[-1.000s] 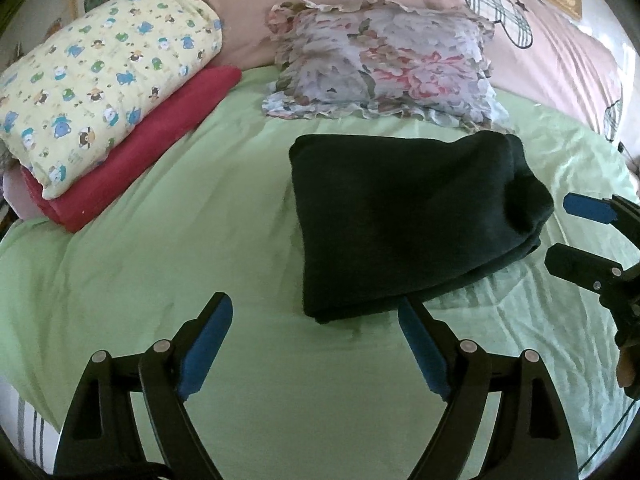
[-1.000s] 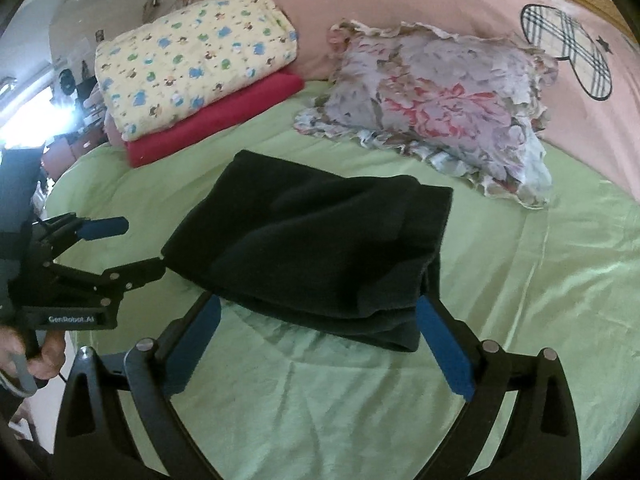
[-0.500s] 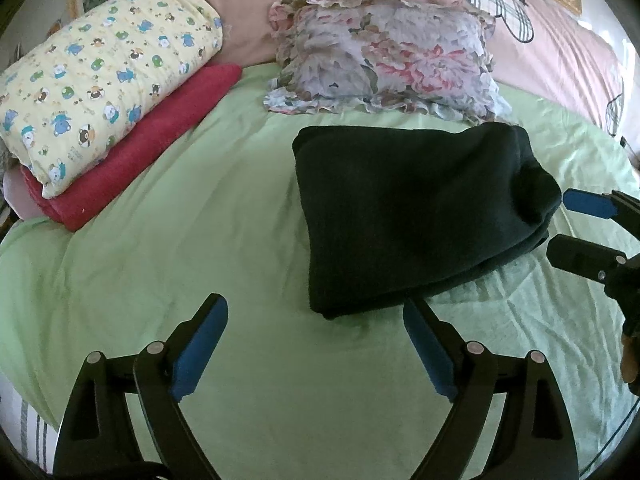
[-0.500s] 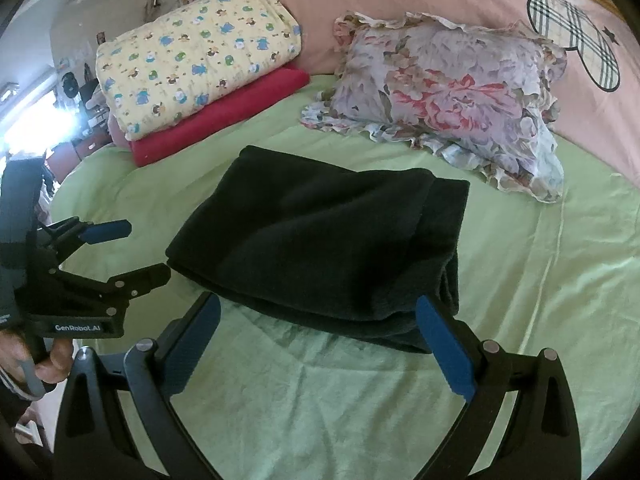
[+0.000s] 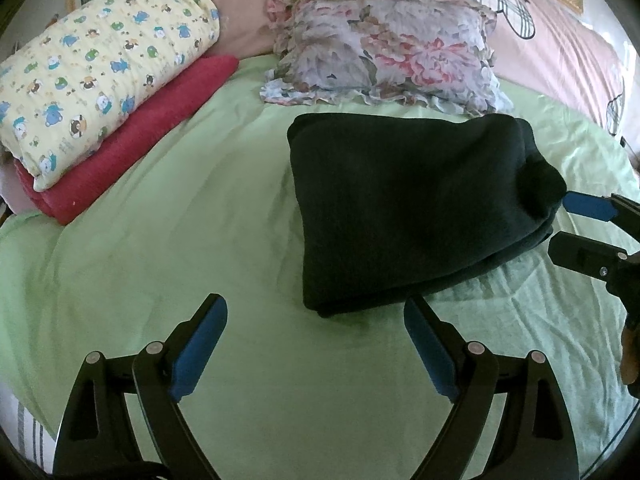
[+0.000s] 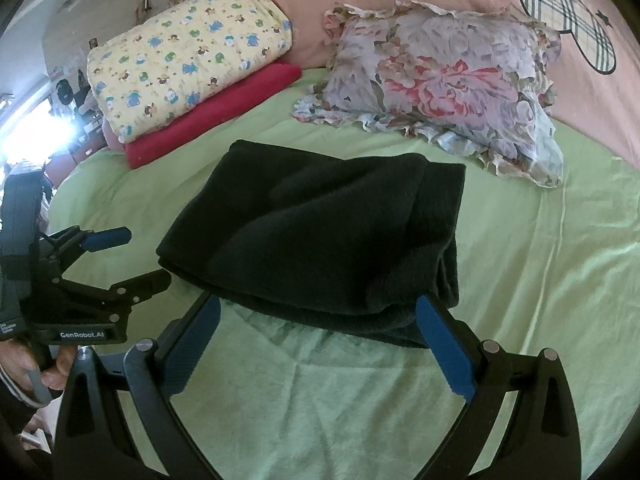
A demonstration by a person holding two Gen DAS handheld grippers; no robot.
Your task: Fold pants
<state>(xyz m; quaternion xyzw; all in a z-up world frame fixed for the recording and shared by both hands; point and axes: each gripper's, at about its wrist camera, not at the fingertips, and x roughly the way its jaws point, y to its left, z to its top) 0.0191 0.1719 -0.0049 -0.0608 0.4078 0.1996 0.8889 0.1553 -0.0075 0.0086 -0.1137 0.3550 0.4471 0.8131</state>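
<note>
Far left: yellow printed quilt (image 5: 100,76) stacked on a red blanket (image 5: 132,140), both at the left edge of the green sheet (image 5: 160,248). Wide bare sheet lies between that stack and the pants (image 5: 408,208). Pants: dark, folded into a thick rectangle, centre-right of the bed, layered edges showing at the near side. Floral pillow (image 5: 384,52) just behind the pants' far edge, leaning against the pink headboard cover (image 5: 552,40). Open wrinkled sheet in front of the pants and on to the right.

Left gripper (image 5: 316,344): jaws spread wide, empty, over bare sheet just short of the pants' near-left corner. In the right wrist view a hand (image 6: 48,364) holds its handle. Right gripper (image 6: 320,336): jaws spread wide, nothing between them, blue pads (image 6: 444,344) just at the pants' near folded edge; contact cannot be told.

Against the frames a second back, the pants lie the same; both views have shifted only slightly.
</note>
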